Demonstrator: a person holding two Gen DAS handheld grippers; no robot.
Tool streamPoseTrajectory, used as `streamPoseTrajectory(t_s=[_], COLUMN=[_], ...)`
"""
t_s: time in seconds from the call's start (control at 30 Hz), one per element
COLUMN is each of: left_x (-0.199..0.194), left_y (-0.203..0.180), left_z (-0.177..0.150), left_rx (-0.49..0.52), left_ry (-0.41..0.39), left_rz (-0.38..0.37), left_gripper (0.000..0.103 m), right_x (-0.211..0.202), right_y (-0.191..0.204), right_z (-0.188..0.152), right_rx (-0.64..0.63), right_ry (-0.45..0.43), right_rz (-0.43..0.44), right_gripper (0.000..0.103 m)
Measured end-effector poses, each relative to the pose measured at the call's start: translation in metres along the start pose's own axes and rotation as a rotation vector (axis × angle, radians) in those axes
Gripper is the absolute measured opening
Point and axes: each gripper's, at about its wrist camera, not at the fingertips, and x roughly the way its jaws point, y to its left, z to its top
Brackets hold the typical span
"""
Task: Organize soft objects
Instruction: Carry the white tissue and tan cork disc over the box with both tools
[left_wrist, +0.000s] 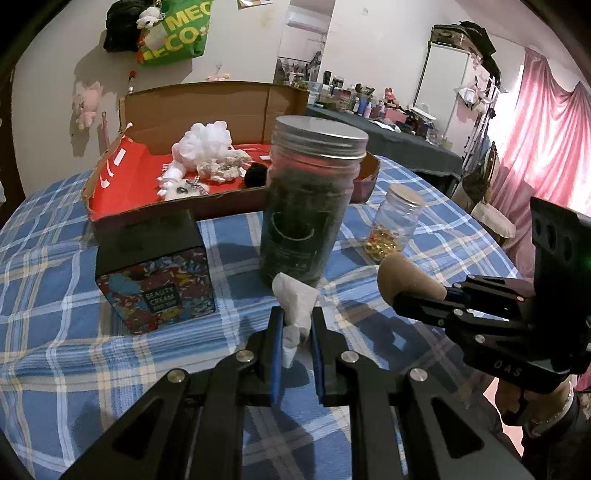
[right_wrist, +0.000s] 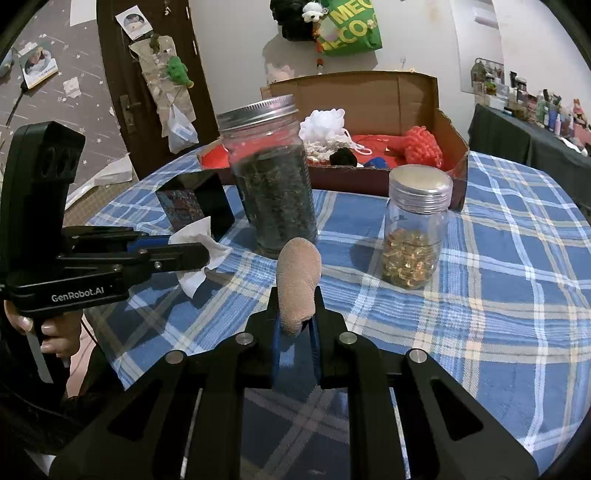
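Above the checked tablecloth (right_wrist: 480, 258), the left gripper (left_wrist: 297, 328) was clamped on a crumpled white tissue (left_wrist: 295, 299) and the right gripper (right_wrist: 295, 325) on a tan sponge (right_wrist: 299, 284) — both short of the cardboard box (right_wrist: 450, 147). A good carry probably meant clearing the tall jar (right_wrist: 273, 184) — then releasing inside the box.

On the table (right_wrist: 498, 258), the big jar (right_wrist: 273, 184) stands in the middle, the box (right_wrist: 369, 173) at twelve o'clock, the small jar (right_wrist: 415, 225) at three.
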Motion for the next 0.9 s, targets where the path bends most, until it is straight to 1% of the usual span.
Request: streamPoseTrajectory(t_s=[0.57, 0.9], left_x=[-0.007, -0.016], left_y=[0.016, 0.024], left_z=[0.002, 0.012], left_rx=[-0.038, -0.053], left_ry=[-0.014, -0.037], left_rz=[0.024, 0.042], left_gripper=[0.015, 0.015], right_x=[0.002, 0.0], right_y=[-0.006, -0.008], right_z=[0.004, 0.017], right_rx=[0.011, 0.007], right_ry=[0.012, 0.008], right_rz=[-0.012, -0.025], right_gripper=[0.012, 0.012])
